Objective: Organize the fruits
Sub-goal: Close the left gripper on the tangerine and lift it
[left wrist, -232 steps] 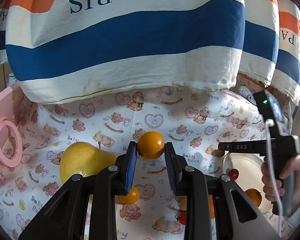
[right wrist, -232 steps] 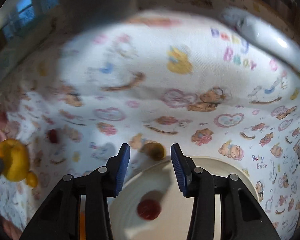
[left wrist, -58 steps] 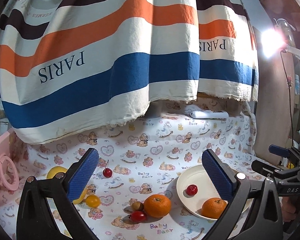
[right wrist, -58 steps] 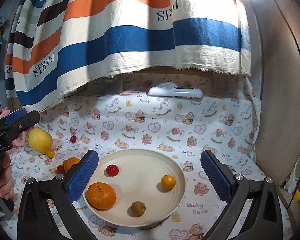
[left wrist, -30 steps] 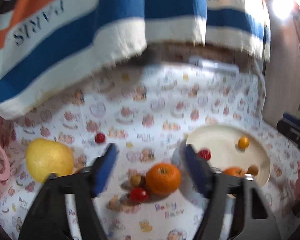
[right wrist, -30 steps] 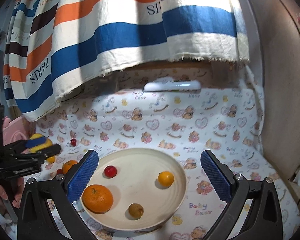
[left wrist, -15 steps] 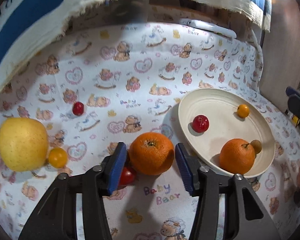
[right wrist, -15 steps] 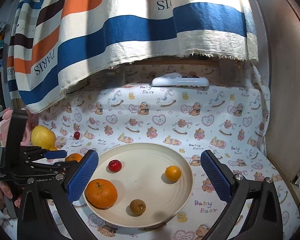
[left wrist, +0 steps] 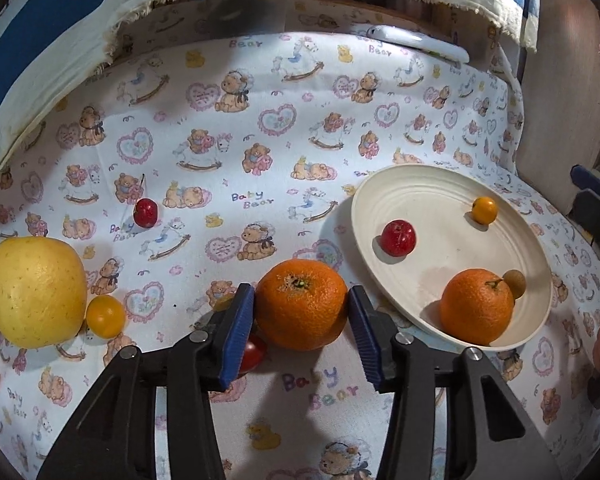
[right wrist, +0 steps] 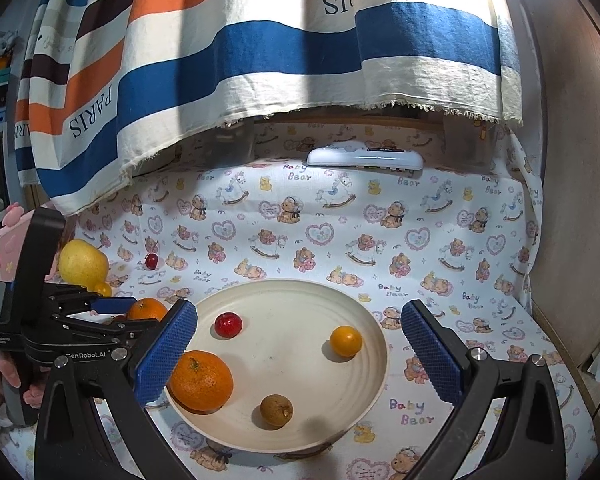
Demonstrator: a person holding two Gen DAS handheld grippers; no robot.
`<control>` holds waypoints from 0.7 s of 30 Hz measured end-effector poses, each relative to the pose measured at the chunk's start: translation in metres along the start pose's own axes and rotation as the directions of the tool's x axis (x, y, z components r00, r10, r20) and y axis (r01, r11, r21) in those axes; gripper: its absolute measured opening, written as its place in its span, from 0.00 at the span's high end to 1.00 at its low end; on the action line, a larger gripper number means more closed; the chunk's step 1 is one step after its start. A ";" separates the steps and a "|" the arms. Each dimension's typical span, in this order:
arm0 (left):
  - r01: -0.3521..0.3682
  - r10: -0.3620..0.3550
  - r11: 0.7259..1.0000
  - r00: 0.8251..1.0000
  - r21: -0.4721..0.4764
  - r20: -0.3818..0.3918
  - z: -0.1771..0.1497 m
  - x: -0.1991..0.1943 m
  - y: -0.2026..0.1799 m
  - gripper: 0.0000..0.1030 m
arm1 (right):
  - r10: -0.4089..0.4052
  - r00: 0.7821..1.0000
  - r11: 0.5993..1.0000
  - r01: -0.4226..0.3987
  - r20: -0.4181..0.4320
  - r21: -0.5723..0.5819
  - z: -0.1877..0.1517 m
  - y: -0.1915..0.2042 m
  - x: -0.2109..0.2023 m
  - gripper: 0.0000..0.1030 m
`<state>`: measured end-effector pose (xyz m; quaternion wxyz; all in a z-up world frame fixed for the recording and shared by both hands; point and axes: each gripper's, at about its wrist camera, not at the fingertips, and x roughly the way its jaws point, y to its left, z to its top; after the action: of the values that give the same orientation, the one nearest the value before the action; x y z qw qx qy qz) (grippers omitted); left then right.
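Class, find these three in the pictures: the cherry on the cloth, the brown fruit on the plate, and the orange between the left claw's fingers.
cherry [left wrist: 145,213], left wrist view, its red skin.
brown fruit [right wrist: 276,410], right wrist view, its middle.
orange [left wrist: 301,309], left wrist view, its front.

A home: teddy-bear bedsheet [right wrist: 340,240] as tablecloth, striped towel [right wrist: 260,60] hanging above.
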<state>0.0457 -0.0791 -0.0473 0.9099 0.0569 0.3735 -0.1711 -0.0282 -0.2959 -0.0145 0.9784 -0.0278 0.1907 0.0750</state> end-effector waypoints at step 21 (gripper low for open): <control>-0.103 0.112 0.977 0.993 -0.189 0.037 0.014 -0.045 0.058 0.55 | 0.015 1.000 1.000 -0.015 -0.008 0.024 0.001 -0.005 0.001 0.01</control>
<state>0.0452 -0.0162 -0.0070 0.9277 -0.0126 0.3628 -0.0872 -0.0257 -0.3002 -0.0140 0.9773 -0.0149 0.1959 0.0798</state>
